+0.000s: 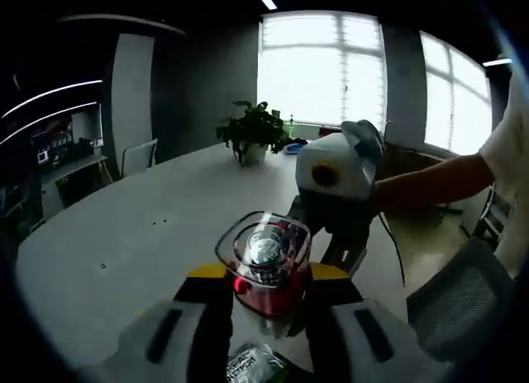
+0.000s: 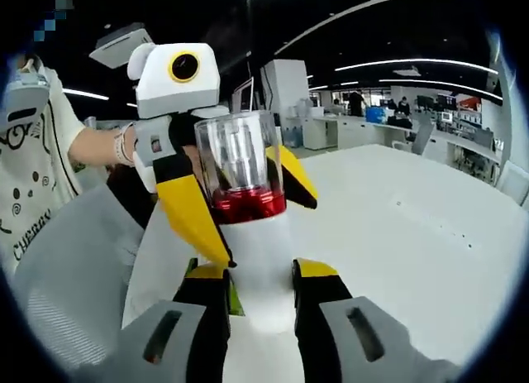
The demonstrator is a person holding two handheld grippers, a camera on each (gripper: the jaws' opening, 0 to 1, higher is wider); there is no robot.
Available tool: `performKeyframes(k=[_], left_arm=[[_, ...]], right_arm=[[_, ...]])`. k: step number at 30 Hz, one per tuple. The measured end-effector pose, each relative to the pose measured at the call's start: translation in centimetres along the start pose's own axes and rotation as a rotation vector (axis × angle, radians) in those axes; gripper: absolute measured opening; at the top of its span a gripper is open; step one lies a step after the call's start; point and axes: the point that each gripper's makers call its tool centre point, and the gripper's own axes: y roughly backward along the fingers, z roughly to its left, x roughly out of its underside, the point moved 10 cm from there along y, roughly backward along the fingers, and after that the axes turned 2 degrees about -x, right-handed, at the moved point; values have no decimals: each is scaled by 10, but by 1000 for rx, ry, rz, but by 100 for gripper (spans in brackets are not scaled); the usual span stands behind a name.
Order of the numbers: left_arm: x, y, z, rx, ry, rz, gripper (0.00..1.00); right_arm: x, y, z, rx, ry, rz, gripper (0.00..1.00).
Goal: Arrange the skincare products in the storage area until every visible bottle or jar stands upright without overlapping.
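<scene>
The clear-capped bottle with the red collar and white body [image 2: 246, 226] stands upright above the white desk [image 2: 397, 259], the left hand-held gripper [image 1: 266, 296] clenched on its red collar, the right hand-held gripper [image 2: 258, 288] grasping its white body. Two grips, probably to steady it upright. A potted green plant [image 1: 252, 135] sits at the desk's far edge.

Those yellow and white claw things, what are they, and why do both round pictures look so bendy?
They are grippers, pinching tools a person holds, one in each hand. A small camera rides on each, and its wide lens bends the picture. In the left gripper view, the left gripper pinches a bottle with a clear cap and a red band. The right gripper view shows the same bottle from the other side, with the right gripper closed on its white body. Below is a white table, and a potted plant stands further back.
</scene>
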Motion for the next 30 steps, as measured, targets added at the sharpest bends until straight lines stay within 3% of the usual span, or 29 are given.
performKeyframes(k=[7, 18, 25, 30], left_arm=[[9, -15, -6, 1, 4, 75, 28], [22, -26, -6, -9, -13, 150, 28], [25, -26, -5, -7, -1, 151, 28], [26, -28, -7, 7, -49, 141, 29]], right_arm=[[14, 0, 4, 9, 24, 49, 28], [34, -8, 6, -5, 30, 48, 28], [41, -9, 6, -12, -5, 11, 28], [41, -7, 9, 1, 49, 13, 28]])
